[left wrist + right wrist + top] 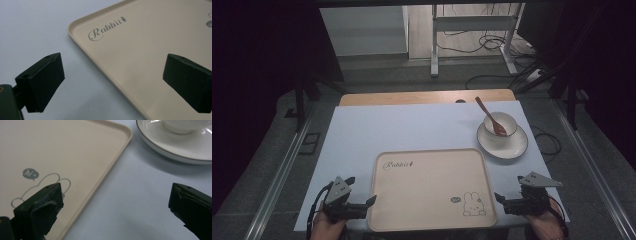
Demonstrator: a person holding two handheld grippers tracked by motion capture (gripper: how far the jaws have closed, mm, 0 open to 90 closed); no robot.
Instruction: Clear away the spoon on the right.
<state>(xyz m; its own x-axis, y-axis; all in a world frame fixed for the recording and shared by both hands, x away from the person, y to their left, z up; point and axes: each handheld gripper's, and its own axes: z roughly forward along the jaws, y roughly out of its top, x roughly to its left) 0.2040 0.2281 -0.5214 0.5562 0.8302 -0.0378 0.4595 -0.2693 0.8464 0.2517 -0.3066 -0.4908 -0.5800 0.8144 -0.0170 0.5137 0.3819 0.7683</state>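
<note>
As seen along each gripper's own jaws, the scene is set out below.

Left gripper [371, 201]: its jaws are spread wide and nothing is held between them; in the left gripper view [112, 82] one jaw is seen over the worktop and the other over the tray's floor, so the tray's left rim is straddled from above. Whether a jaw touches the tray cannot be told.

Right gripper [498, 196]: its jaws are likewise spread wide and empty; in the right gripper view [115, 207] one jaw is seen over the rabbit drawing and the other over bare worktop, with the tray's right rim running between them.

Tray [380, 170]: a beige rectangular tray with rounded corners is found between the two grippers, flat on the worktop, its near corners just beside the jaws of each. The word "Rabbit" [106, 29] is printed beyond the left jaws, and a small "hi" speech bubble [30, 173] is seen just beyond the right gripper's tray-side jaw.

Saucer [517, 145]: a white saucer is set farther out, beyond the right jaws and past the tray's far right corner, apart from the tray.

Cup [510, 120]: a white cup is stood on the saucer.

Spoon [490, 116]: a brown spoon is leaned in the cup, handle tilted up and away.

Worktop [412, 125]: a pale sheet on which all of these are carried.
</note>
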